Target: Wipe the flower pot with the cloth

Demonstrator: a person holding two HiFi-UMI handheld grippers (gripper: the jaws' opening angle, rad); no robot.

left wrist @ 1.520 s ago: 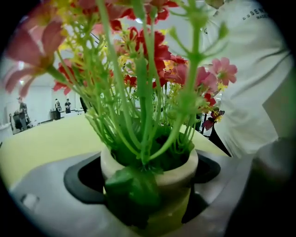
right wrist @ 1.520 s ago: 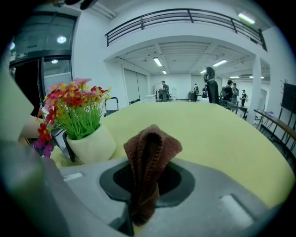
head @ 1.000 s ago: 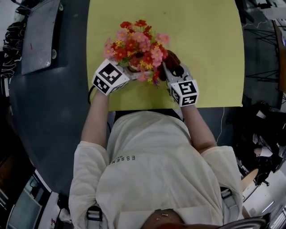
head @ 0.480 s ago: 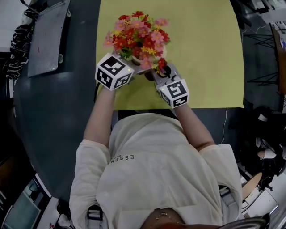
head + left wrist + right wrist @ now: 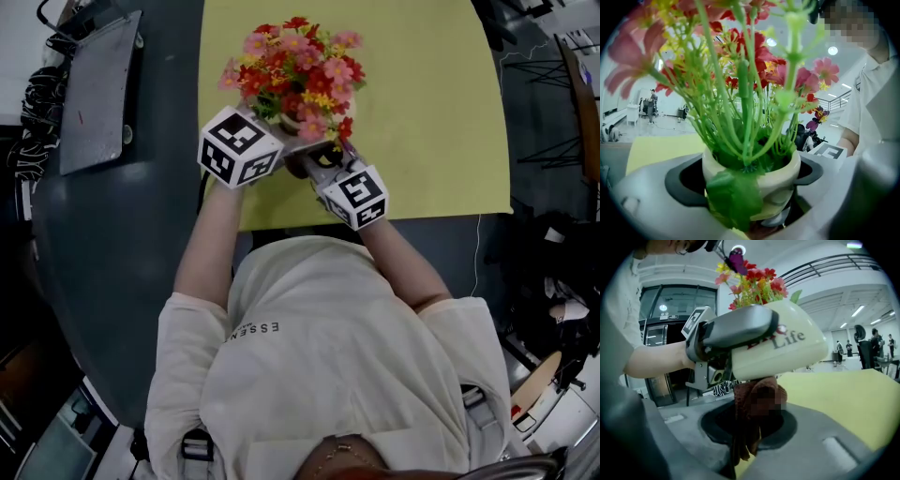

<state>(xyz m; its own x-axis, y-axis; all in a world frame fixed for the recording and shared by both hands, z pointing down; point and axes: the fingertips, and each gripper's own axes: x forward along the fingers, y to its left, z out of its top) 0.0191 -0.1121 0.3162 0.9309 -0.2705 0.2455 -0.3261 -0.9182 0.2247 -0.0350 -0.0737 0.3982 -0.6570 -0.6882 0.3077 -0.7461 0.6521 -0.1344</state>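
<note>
Cream ceramic, the flower pot (image 5: 787, 350) with its red and pink flowers (image 5: 295, 70) is clamped by its walls between the left gripper's (image 5: 281, 141) jaws. It seems raised off the near part of the yellow table (image 5: 431, 112) and tipped toward the other tool. The right gripper (image 5: 323, 169) has its jaws pinched on a bunched rust-brown cloth (image 5: 757, 399), whose top presses against the pot's lower wall near the printed lettering. Wiping looks under way at that one patch, and I judge the other sides, rim and base still need passes, though no view shows how clean any part is.
</note>
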